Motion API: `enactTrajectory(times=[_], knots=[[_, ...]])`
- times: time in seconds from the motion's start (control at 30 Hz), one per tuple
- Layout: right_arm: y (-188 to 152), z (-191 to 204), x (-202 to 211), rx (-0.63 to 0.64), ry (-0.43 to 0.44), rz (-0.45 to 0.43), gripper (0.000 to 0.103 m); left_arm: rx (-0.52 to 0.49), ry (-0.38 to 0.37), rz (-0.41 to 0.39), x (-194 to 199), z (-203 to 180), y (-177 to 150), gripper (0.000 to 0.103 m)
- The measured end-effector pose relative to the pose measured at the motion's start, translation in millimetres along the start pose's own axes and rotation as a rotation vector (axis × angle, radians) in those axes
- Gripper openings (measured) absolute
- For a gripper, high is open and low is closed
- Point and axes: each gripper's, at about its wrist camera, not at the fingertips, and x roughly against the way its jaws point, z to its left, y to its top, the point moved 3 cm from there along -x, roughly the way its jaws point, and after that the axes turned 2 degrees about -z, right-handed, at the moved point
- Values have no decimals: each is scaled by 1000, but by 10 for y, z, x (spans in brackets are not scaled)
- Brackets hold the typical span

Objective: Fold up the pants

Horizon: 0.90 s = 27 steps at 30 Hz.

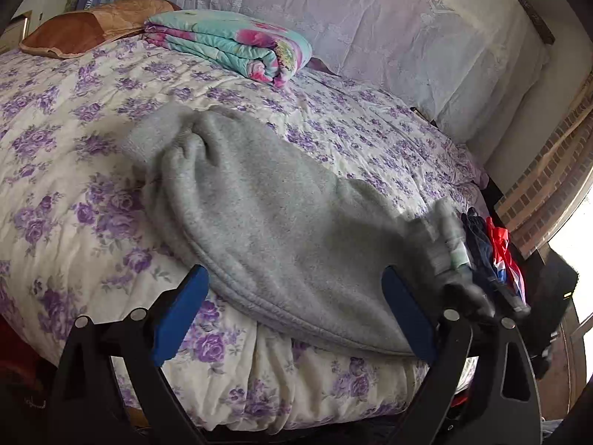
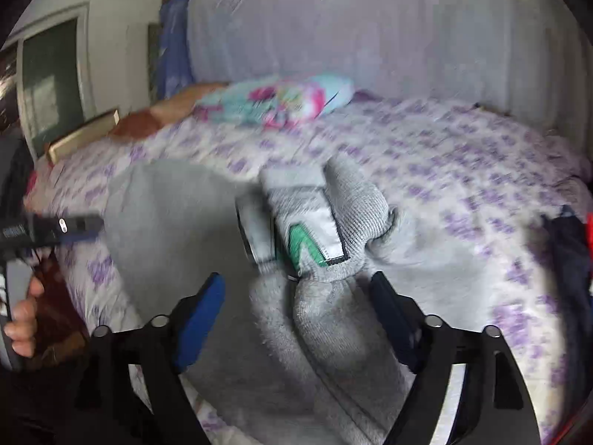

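Grey fleece pants (image 1: 267,215) lie across a bed with a purple-flowered cover (image 1: 66,170). My left gripper (image 1: 294,282) is open at the near bed edge, and the pants' seamed edge runs between its blue pads (image 1: 181,319) untouched. In the right wrist view the pants (image 2: 166,222) bunch up at a ribbed end with a green label (image 2: 307,244). My right gripper (image 2: 298,282) is open just behind that bunch, and its pads do not press the cloth. The left gripper (image 2: 74,226) shows at the left of that blurred view, with a hand (image 2: 22,319) below it.
A folded turquoise and pink blanket (image 1: 237,44) and a brown pillow (image 1: 74,29) lie at the head of the bed. Pale cloth (image 1: 370,29) covers the far side. Navy and red clothes (image 1: 493,252) sit at the bed's right edge, beside a brick wall (image 1: 548,185).
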Motion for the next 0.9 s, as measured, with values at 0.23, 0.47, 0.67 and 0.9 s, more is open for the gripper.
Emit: enactTrajectory(times=[0.23,0.47,0.67,0.9], knots=[[-14,101,325,56,120,-72,82,46,34,-10,107,291,-25,92],[231,-99,176,108,25,23,62,68,-1,17,-49,227,-72,92],[69,-123,-220,50,41,140,27,83,27,3,16,318,-84,92],[-8,-133,-319,45,93,203,64,250,-8,23,-189,697,48,93]])
